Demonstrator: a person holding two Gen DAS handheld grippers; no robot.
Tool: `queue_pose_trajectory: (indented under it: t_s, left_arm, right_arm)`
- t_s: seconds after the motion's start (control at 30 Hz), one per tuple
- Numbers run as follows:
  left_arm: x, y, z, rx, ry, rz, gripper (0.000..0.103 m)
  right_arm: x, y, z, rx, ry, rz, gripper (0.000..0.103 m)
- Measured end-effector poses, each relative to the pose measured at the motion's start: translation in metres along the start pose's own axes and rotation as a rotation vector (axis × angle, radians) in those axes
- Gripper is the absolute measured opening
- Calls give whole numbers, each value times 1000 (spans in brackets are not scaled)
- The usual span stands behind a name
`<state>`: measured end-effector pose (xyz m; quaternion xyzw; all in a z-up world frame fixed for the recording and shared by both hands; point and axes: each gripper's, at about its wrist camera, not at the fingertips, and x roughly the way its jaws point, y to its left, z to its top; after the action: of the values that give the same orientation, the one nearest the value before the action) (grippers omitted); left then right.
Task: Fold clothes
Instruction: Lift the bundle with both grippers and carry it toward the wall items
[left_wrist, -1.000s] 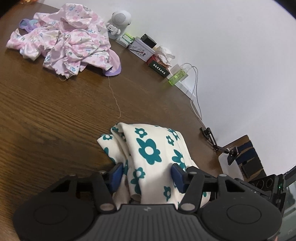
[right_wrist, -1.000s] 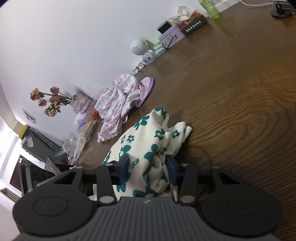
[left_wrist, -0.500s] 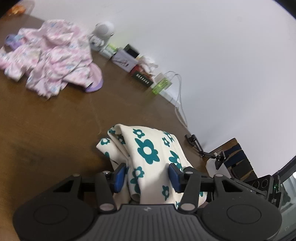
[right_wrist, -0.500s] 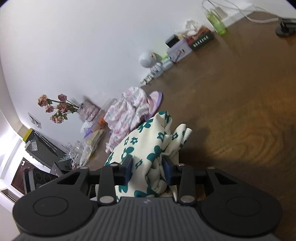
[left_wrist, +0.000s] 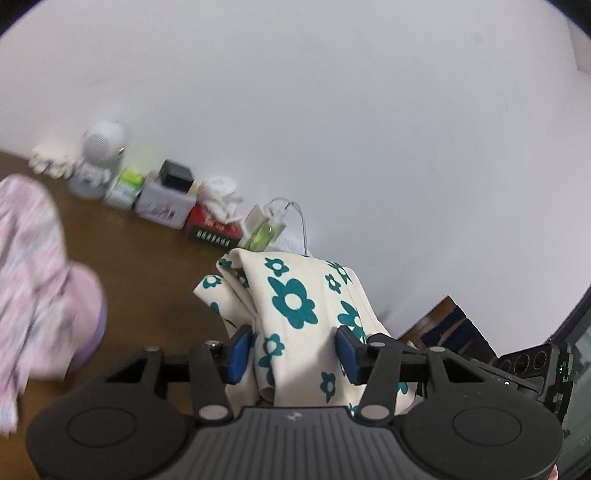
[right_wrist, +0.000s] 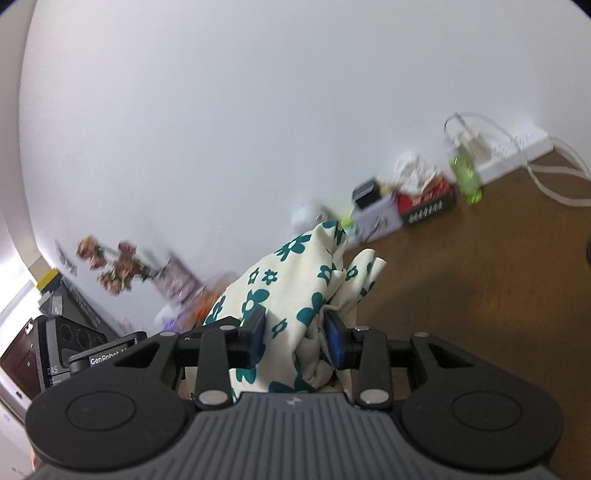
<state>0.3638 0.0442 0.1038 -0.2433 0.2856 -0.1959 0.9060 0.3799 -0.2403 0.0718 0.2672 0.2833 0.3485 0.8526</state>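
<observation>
- Cream cotton garment printed with teal flowers (left_wrist: 295, 306) hung bunched between the blue pads of my left gripper (left_wrist: 293, 349), and my right gripper (right_wrist: 295, 332) was clamped on another bunch of the same cloth (right_wrist: 291, 291). Both were held up off the dark brown wooden table (left_wrist: 147, 266), with the cameras tilted mostly toward the white wall.
- My left jaws stood fairly wide with cloth filling the gap. I judged that hold to be loose, so a quick pull apart could have let the fabric slide out.
- In my right gripper several layers were pinched at once. If I had spread the garment from there, I might have opened the wrong edges and got a twist instead of a flat panel.
- Both views were blurred, so I could not tell which corner or hem each gripper held. That alone made a crooked fold likely.
- A crumpled pink floral garment (left_wrist: 33, 288) lay at the left on the table. Laying the cream one down too near could have tangled the two.
- Along the wall sat a green bottle (right_wrist: 466, 181), a red and black tissue box (right_wrist: 424, 205) and white cables (right_wrist: 546, 173). A wide swing of hanging cloth could have knocked the bottle over.
</observation>
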Motion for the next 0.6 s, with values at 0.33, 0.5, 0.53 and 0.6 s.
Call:
queue_pose_trajectory:
  t_s: [0.33, 0.5, 0.53, 0.6]
  left_arm:
    - [144, 52, 62, 0, 16, 36, 49]
    - [205, 93, 63, -36, 48, 57, 49]
    - [212, 100, 62, -39, 53, 65, 49]
    - [225, 112, 59, -50, 61, 78, 49]
  right_arm:
    - [101, -98, 67, 70, -16, -44, 34]
    - [151, -156, 69, 113, 13, -68, 34]
    - [160, -166, 68, 124, 22, -71, 34]
    - [174, -180, 63, 134, 37, -73, 34]
